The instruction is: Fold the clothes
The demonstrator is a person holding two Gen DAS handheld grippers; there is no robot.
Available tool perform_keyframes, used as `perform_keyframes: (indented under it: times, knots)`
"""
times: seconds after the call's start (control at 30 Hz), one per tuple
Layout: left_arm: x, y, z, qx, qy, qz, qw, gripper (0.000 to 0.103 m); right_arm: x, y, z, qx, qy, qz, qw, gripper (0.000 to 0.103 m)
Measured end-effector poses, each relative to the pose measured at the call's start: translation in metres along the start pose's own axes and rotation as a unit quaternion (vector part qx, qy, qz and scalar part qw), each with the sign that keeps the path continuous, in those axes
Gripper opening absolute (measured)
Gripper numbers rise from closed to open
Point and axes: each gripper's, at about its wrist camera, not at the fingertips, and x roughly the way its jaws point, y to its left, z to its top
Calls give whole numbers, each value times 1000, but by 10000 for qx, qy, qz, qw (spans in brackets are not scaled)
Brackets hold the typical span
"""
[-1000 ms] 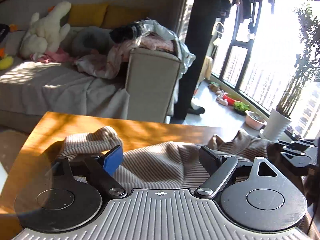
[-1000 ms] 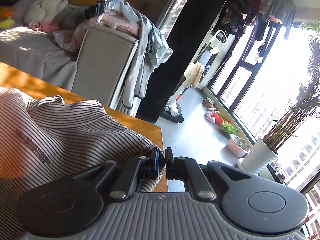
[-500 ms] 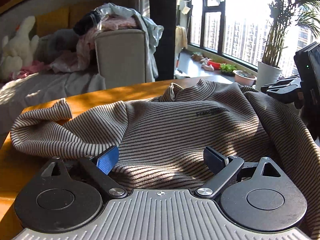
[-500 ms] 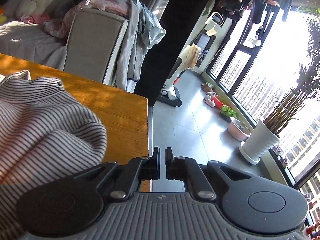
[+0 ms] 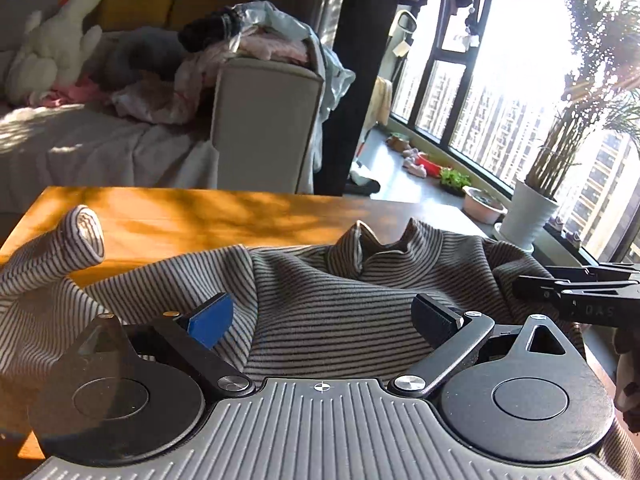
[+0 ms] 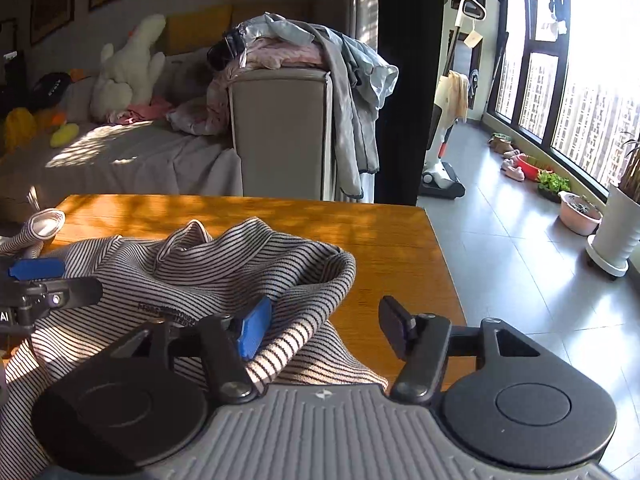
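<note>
A brown-and-white striped shirt (image 5: 340, 312) lies rumpled on the wooden table (image 5: 200, 216), collar (image 5: 372, 244) at the far side and one sleeve cuff (image 5: 86, 232) curled up at the left. My left gripper (image 5: 322, 320) hovers low over the shirt's body; its jaws are opening, wide apart, with cloth below them and nothing pinched. My right gripper (image 6: 324, 330) stands at the shirt's (image 6: 224, 272) right edge. Its jaws are opening: the blue pad (image 6: 254, 332) brushes a fold, the black one is over bare table (image 6: 400, 248). Each gripper shows in the other's view: right (image 5: 536, 284), left (image 6: 60, 280).
The table's right edge (image 6: 444, 264) drops to a grey tiled floor. Behind the table stands a sofa (image 6: 120, 160) with a white plush toy (image 6: 128, 68) and a heap of clothes (image 6: 288, 48) on its armrest. A potted plant (image 5: 528, 212) and a floor cleaner (image 6: 440, 168) stand by the windows.
My right gripper was shut on the shirt's edge, lost the cloth, and now stands with its jaws apart, turned back left toward the shirt. My left gripper's jaws have spread a little wider.
</note>
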Motion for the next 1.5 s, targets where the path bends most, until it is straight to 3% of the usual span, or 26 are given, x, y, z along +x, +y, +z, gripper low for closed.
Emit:
perform_keyframes:
  times: [0.03, 0.1, 0.17, 0.23, 0.4, 0.47, 0.63, 0.77, 0.9, 1.03, 1.23, 1.3, 1.43, 1.47, 1.5]
  knots:
    - [7, 8, 1, -74, 120, 165, 9998, 99, 6, 2, -2, -123, 34, -58, 9999, 10]
    - [15, 26, 3, -366, 248, 321, 9985, 97, 17, -1, -4, -383, -95, -585, 9975, 9]
    - [15, 38, 9, -519, 208, 471, 9973, 97, 31, -17, -4, -195, -7, -969, 9951, 9]
    - [17, 41, 8, -332, 150, 810, 9960, 97, 39, -29, -5, 58, 95, -924, 9957, 10]
    - [18, 46, 15, -429, 118, 1135, 9925, 97, 36, -19, -9, -386, -66, -1055, 9936, 12]
    - [8, 43, 17, -524, 60, 998, 9936, 97, 28, -20, -6, -328, -150, -1069, 9936, 19]
    - [-20, 18, 15, -413, -289, 470, 9976, 99, -29, -13, -8, -425, -528, -597, 9959, 52]
    - [-19, -8, -1, -411, -72, -181, 9990, 102, -85, 5, -31, -907, -736, 126, 9931, 56]
    - [-11, -21, -23, -206, 87, -220, 9995, 103, -118, 23, -60, -945, -548, 833, 9905, 51]
    - [-10, -22, -26, -191, 112, -291, 9993, 103, -133, 43, -85, -1035, -349, 1019, 9888, 52]
    - [-13, -21, -30, -241, 46, -301, 9992, 103, -147, 76, -104, -1150, -247, 1653, 9792, 76]
    - [-13, -20, -30, -291, 33, -335, 9990, 103, -143, 95, -110, -1470, -179, 1599, 9760, 79]
    - [-15, -17, -30, -387, -12, -420, 9984, 103, -128, 116, -117, -1914, -281, 874, 9772, 81]
    - [-15, -16, -31, -410, -22, -439, 9982, 103, -126, 115, -115, -1875, -282, 720, 9792, 78]
    - [-16, -15, -31, -432, -31, -456, 9980, 103, -123, 113, -112, -1818, -242, 589, 9813, 59]
